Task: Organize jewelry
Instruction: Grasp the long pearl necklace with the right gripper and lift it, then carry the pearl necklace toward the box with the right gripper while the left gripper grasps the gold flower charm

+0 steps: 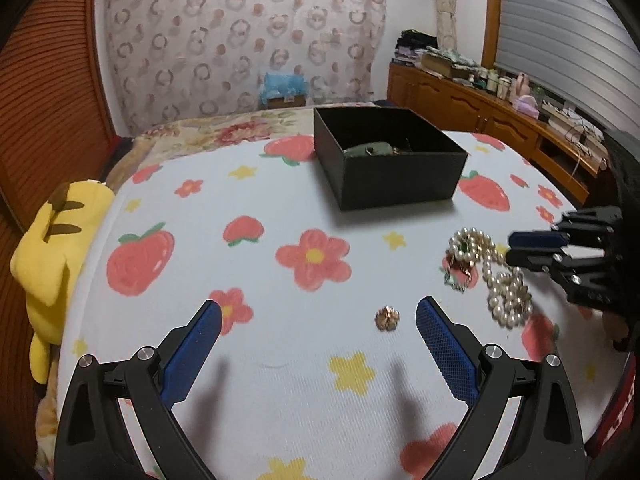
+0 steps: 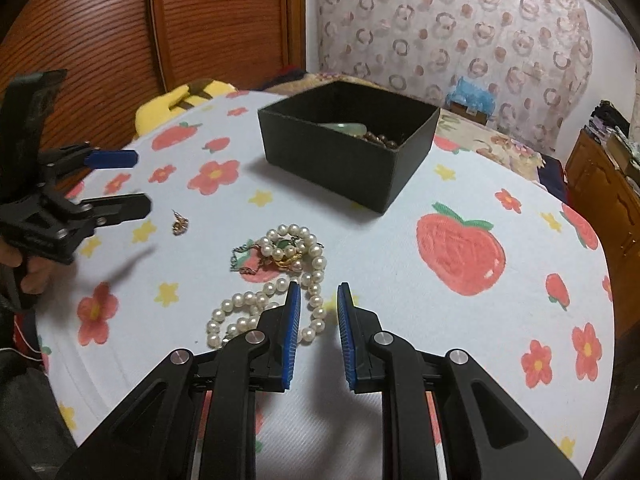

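Observation:
A black open box (image 1: 390, 160) stands on the flower-print cover and holds a green piece and brown beads (image 2: 380, 139); it also shows in the right wrist view (image 2: 344, 156). A pearl necklace (image 1: 498, 276) lies tangled with a thin chain and a gold piece (image 2: 286, 262). A small coppery brooch (image 1: 387, 318) lies alone, between my left gripper's (image 1: 320, 316) wide-open fingers, near the right one. My right gripper (image 2: 319, 292) is partly open just above the pearl necklace (image 2: 276, 296), a strand between its fingers; nothing is held.
A yellow plush toy (image 1: 52, 264) lies at the cover's left edge. A wooden sideboard (image 1: 500, 120) with clutter runs along the right. Wooden slatted doors (image 2: 120, 40) and a patterned curtain (image 1: 240, 40) stand behind.

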A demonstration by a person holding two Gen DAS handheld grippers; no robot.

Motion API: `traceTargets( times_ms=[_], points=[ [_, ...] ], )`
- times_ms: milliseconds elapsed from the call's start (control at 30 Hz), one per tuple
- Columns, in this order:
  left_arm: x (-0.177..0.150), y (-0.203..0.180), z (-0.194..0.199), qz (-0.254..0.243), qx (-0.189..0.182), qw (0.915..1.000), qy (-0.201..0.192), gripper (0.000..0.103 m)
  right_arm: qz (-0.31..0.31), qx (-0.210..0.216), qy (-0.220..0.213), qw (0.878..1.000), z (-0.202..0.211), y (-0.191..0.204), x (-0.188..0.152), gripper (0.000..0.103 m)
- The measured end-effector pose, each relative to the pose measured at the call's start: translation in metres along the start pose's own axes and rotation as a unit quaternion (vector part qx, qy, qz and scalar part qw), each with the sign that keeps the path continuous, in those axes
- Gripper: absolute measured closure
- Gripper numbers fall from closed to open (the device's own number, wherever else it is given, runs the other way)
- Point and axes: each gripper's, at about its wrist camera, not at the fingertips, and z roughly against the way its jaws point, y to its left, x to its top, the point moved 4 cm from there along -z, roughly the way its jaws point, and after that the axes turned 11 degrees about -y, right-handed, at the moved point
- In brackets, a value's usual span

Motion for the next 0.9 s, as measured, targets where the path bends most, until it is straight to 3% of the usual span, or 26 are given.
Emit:
traceTargets(
  times_ms=[200,233,300,433,500,833,900],
  points=[
    [-0.005,-0.008,0.004,-0.006,-0.011,0.9999,-0.003,0.009,-0.002,-0.007,0.012,1.000,-0.011,-0.006,0.000,0.083],
    [-0.006,-0.010,0.005,-0.007,-0.014,0.9999,-0.003,0.009,-0.001,-0.007,0.012,1.000,-0.011,-0.006,-0.001,0.095],
    [-0.007,-0.014,0.005,-0.010,-0.017,0.9998,-0.003,0.009,0.000,-0.001,0.010,1.000,-0.010,-0.006,0.000,0.095],
    [-0.009,-0.022,0.006,-0.017,-0.024,0.9996,0.000,0.010,0.000,-0.006,-0.023,1.000,0.003,-0.008,0.008,0.095],
    [-0.010,-0.025,0.005,-0.019,-0.029,0.9994,0.006,0.019,0.000,-0.013,-0.046,0.999,0.015,-0.008,0.016,0.095],
    [-0.010,-0.035,0.007,-0.024,-0.042,0.9988,0.007,0.032,0.009,-0.049,-0.120,0.992,0.071,-0.018,0.050,0.095],
    [-0.010,-0.036,0.002,-0.028,-0.043,0.9986,0.013,0.040,0.007,-0.055,-0.127,0.990,0.077,-0.021,0.055,0.095]
  ],
)
